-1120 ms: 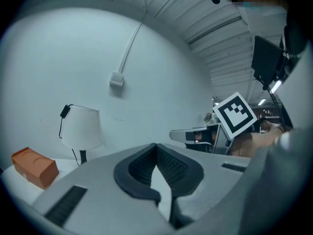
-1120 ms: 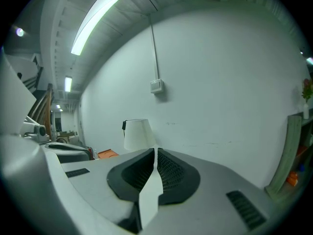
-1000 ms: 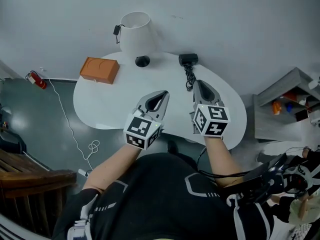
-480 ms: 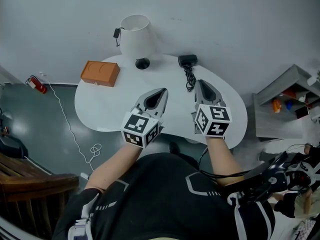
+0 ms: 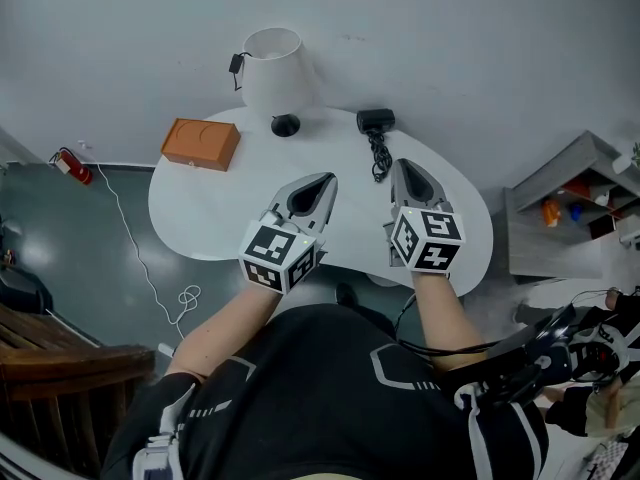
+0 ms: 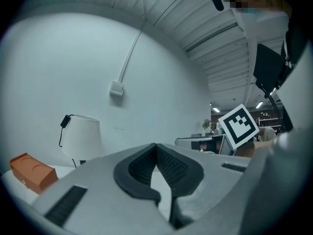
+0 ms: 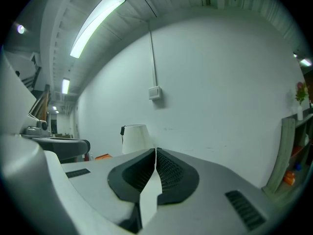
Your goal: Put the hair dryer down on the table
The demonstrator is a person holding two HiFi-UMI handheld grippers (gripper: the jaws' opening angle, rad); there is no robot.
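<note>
The black hair dryer (image 5: pixel 377 120) lies at the far edge of the white table (image 5: pixel 220 203), and its coiled black cord (image 5: pixel 380 158) trails toward me. In the head view my right gripper (image 5: pixel 400 165) hovers just short of the cord's near end, shut with nothing in it. My left gripper (image 5: pixel 326 179) hangs over the table's middle, also shut and empty. In the left gripper view the dark pads (image 6: pixel 168 165) meet at the tip. The right gripper view shows the same, its pads (image 7: pixel 166 173) closed together.
A white lamp (image 5: pixel 272 68) and an orange box (image 5: pixel 200 143) stand at the table's far left. A grey shelf (image 5: pixel 575 183) stands to the right. On the floor to the left are a red extinguisher (image 5: pixel 72 158), a white cable (image 5: pixel 150 278) and a wooden bench (image 5: pixel 60 353).
</note>
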